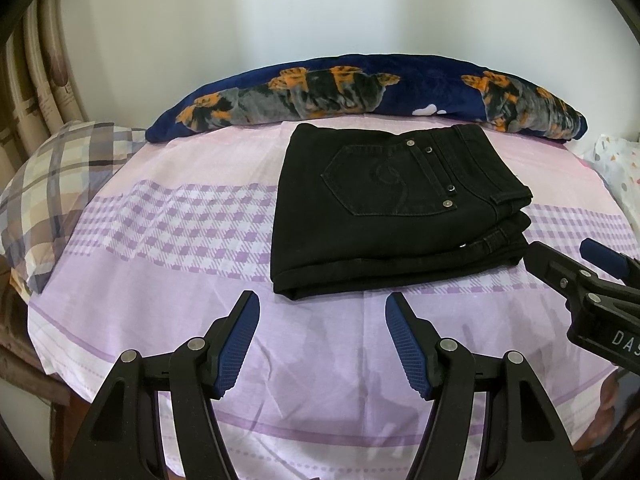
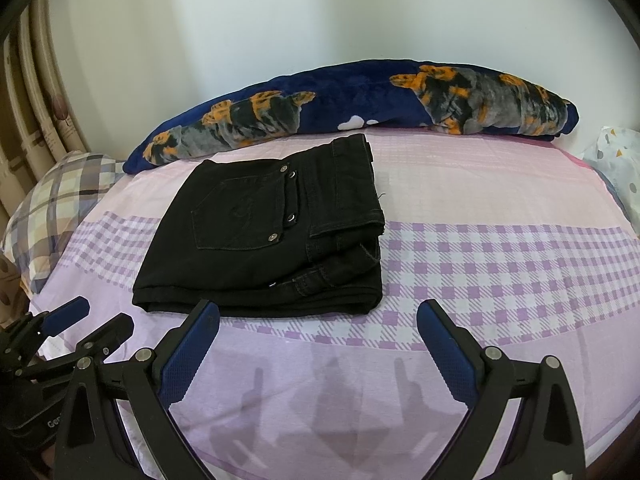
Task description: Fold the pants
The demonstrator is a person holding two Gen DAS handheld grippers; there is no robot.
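Left wrist: black pants [image 1: 396, 208] folded compact, pocket up, apparently four layers.

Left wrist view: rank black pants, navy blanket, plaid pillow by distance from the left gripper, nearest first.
From the left gripper:
1. Black pants, folded, just ahead, slightly right.
2. Plaid pillow, far left at the bed edge.
3. Navy blanket, rolled along the wall, behind the pants.

Black pants [image 1: 384, 216], folded into compact stack, back pocket up, flat on bed.
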